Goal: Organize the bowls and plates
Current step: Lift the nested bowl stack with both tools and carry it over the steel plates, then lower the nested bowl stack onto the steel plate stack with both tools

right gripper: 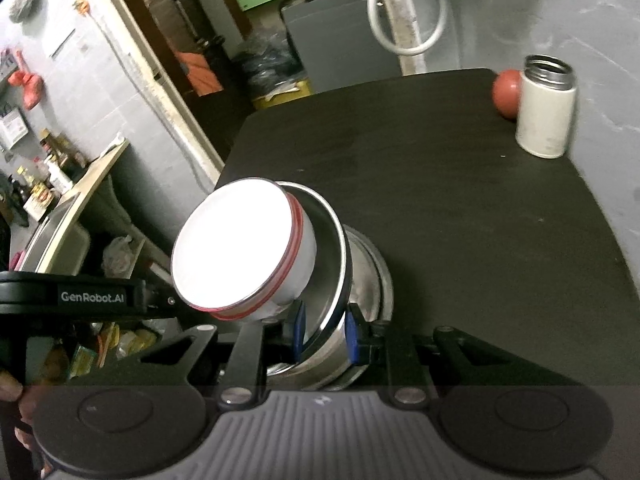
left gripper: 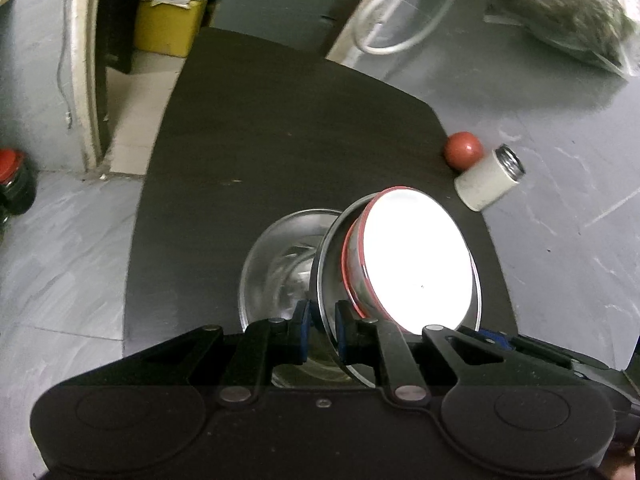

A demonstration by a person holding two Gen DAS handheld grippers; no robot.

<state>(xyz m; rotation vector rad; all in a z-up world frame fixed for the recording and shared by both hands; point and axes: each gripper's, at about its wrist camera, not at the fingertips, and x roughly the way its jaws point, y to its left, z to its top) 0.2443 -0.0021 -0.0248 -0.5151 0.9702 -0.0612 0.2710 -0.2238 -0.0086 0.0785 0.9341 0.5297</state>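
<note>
The left gripper (left gripper: 322, 320) had its jaws clenched on the rim of a tilted steel plate (left gripper: 326, 276), blue pads either side of the edge. The right gripper (right gripper: 324, 330) likewise gripped a plate rim (right gripper: 340, 280) between its blue pads; whether this was the same plate seen from the opposite side could not be told. In both views a white bowl (left gripper: 416, 260) with a red rim band lay tipped inside the held plate, its mouth glaring white. Behind the plate, at 11 o'clock in the left view, a steel bowl (left gripper: 280, 256) sat on the dark counter (left gripper: 260, 140). In the right view further steel ware (right gripper: 372, 280) was nested behind the plate at 2 o'clock. Farther off, at 2 o'clock, a white flask (left gripper: 490, 178) with an open steel mouth stood near the counter's edge, a red ball (left gripper: 463, 150) just beside it. Beyond, a white hose (left gripper: 400, 12) looped against the grey wall at 1 o'clock.
</note>
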